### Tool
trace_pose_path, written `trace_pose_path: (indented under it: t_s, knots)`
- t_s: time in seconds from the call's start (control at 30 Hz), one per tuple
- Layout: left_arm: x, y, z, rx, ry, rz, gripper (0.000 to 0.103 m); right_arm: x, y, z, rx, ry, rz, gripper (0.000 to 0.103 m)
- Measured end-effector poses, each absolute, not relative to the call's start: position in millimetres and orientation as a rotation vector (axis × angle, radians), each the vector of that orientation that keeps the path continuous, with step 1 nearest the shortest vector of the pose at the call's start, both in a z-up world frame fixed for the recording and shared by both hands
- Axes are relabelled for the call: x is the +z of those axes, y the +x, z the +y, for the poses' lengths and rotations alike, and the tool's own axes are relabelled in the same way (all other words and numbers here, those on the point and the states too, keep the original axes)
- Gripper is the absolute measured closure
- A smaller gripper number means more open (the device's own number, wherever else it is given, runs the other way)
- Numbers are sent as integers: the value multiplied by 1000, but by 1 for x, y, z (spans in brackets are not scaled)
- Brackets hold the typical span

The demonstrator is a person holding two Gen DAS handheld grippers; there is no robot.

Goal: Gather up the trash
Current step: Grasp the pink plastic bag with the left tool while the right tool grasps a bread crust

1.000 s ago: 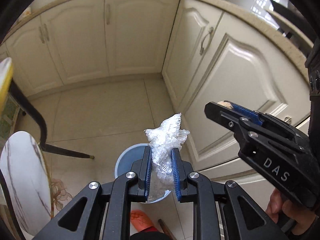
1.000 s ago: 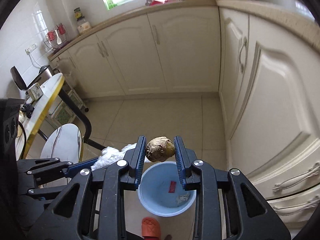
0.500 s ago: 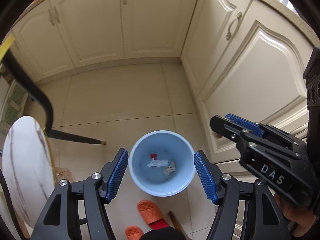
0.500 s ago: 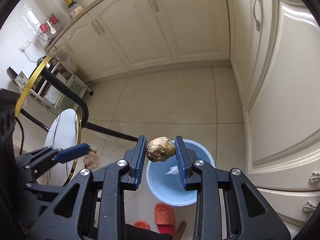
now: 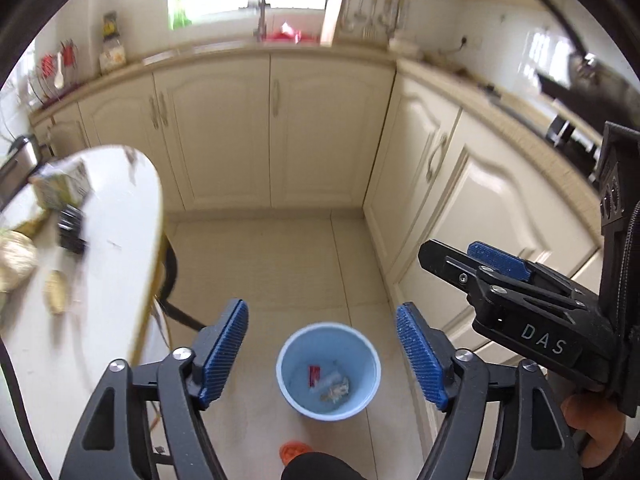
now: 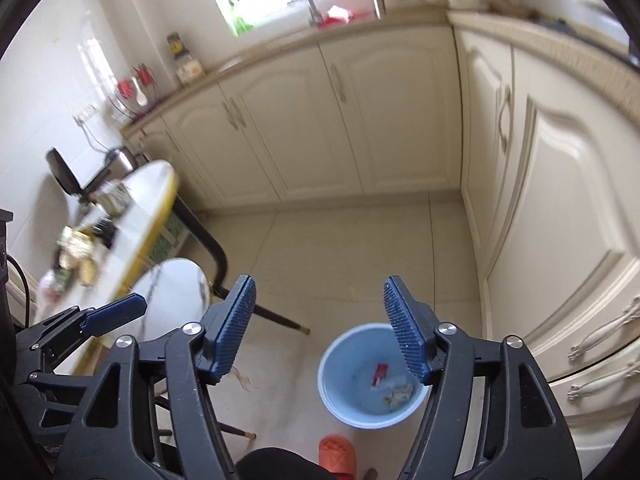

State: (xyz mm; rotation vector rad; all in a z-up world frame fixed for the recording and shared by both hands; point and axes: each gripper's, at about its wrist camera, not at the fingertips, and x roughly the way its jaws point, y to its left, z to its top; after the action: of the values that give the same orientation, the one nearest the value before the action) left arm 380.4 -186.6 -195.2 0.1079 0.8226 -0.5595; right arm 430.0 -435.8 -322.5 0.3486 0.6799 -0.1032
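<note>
Cream cabinets ring the floor where the blue bin [image 5: 328, 370] stands; left gripper [image 5: 322, 354] and right gripper [image 6: 320, 326], jaws just opened, hang empty. Swinging towards the bench [image 5: 116, 240] edge risks scattering its scraps [image 5: 16, 258].

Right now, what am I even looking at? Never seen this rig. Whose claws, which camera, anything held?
There is no robot. A person carries a two-finger hand-held gripper in each hand, and each one has a fisheye camera looking along its fingers.

The left wrist view shows the left hand-held gripper with its blue pads apart. The black tool at the right edge is the right hand-held gripper, and the person's hand is under it.

The right wrist view shows the right gripper's own fingers, with the left one at the lower left.

Both jaws have just been opening and nothing is between them.

On the floor below stands a blue bin with scraps inside. Beside it are an orange slipper and a white table holding blurred items.
</note>
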Motion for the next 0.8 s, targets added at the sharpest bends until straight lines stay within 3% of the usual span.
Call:
trace_pose_path:
  t_s: [0.07, 0.13, 0.3, 0.57, 0.8]
  knots:
    - [-173, 359, -167, -550, 97, 734, 13, -298, 415, -422, -87, 327, 624, 19]
    - [-157, 338, -145, -518, 94, 652, 7, -276, 403, -404, -64, 297, 580, 15]
    - [-135, 296, -85, -409, 72, 541, 1, -239, 391, -348, 11, 226, 509, 9]
    - [-137, 243, -2, -264, 28, 516, 1, -232, 416, -256, 121, 108, 529, 5]
    - [-142, 283, 50, -148, 9, 593, 1, -266, 472, -193, 166, 4, 634, 6]
